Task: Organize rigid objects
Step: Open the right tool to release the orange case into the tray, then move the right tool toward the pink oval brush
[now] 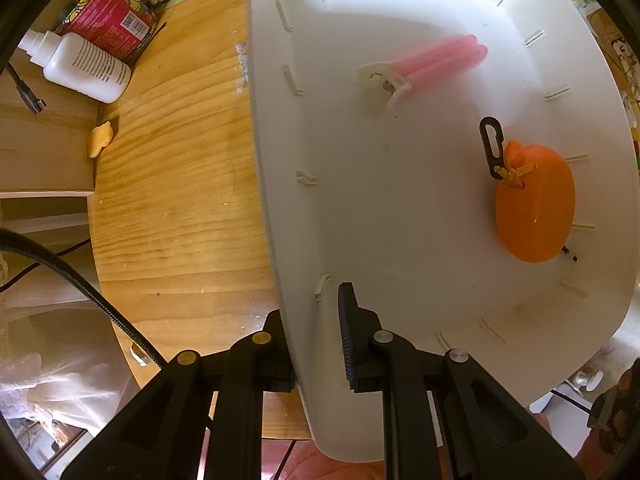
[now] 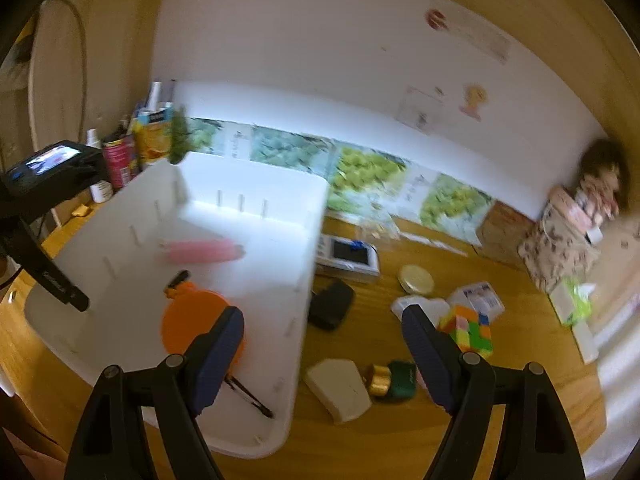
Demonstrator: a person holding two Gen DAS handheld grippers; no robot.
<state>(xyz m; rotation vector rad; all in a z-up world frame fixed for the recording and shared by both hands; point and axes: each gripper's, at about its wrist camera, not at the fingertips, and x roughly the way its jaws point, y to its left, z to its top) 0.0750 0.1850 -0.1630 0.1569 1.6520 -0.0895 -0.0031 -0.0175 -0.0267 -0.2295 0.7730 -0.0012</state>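
Nearest in the left wrist view, the left gripper point(image 1: 316, 332) has its fingers closed on the near wall of a white bin point(image 1: 280, 200), one finger outside and one inside; the bin appears tipped up off the wooden surface point(image 1: 176, 200). Inside the bin, an orange oval pouch point(image 1: 536, 208) with a black clip point(image 1: 491, 148) lies toward its right wall; farther in, a blurred pink object point(image 1: 440, 62) with a white end. Beyond the bin's left wall, a small yellow piece point(image 1: 100, 140) sits at the surface's left edge; farther back, a white bottle point(image 1: 86, 68) lies beside a red packet point(image 1: 112, 20).

In the right wrist view, the right gripper point(image 2: 322, 350) has its fingers spread wide and holds nothing. Just past them, right of the bin, lie a white wedge-shaped block point(image 2: 340, 390), a green and gold item point(image 2: 394, 380), a multicoloured cube point(image 2: 470, 330) and a black pouch point(image 2: 332, 304); farther on, a round cream lid point(image 2: 416, 278) and a white device with a dark screen point(image 2: 348, 258); leafy posters point(image 2: 368, 170) line the far edge.
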